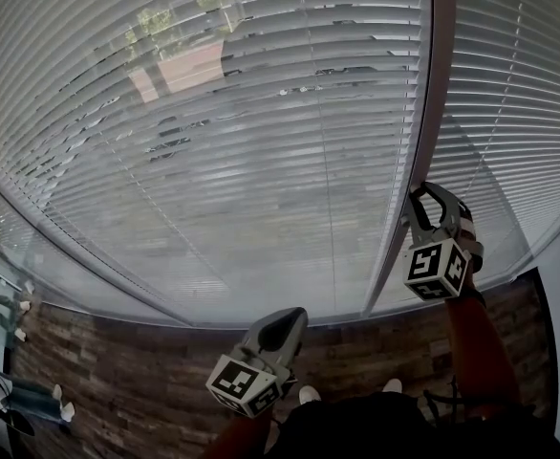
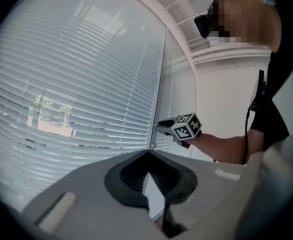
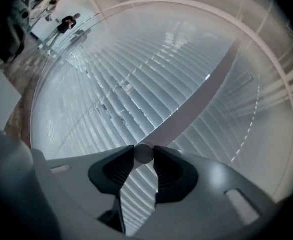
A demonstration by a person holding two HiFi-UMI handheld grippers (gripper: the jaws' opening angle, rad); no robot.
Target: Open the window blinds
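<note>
**Right gripper on the wand, slats nearly flat**

Nearest the person, two white shoes [image 1: 309, 393] stand on the wood-plank floor [image 1: 118, 390], close to the foot of the window. Just above them the left gripper [image 1: 290, 321] points at the lower edge of the blinds [image 1: 261, 161]. Its jaws meet at the tips with nothing between them, and it touches nothing.

Further right and higher, the right gripper [image 1: 420, 197] points up along the window. In the right gripper view its jaws sit narrow, clamped on the round lower end of the wand [image 3: 144, 153], which runs up and away from the tips. In the head view the wand [image 1: 435, 84] rises from the gripper to the top edge, between the two blind panels.

The blinds hang full length. Their slats lie close to flat, several are bent, and through them a pale building [image 1: 189, 65] shows faintly at upper left.
</note>
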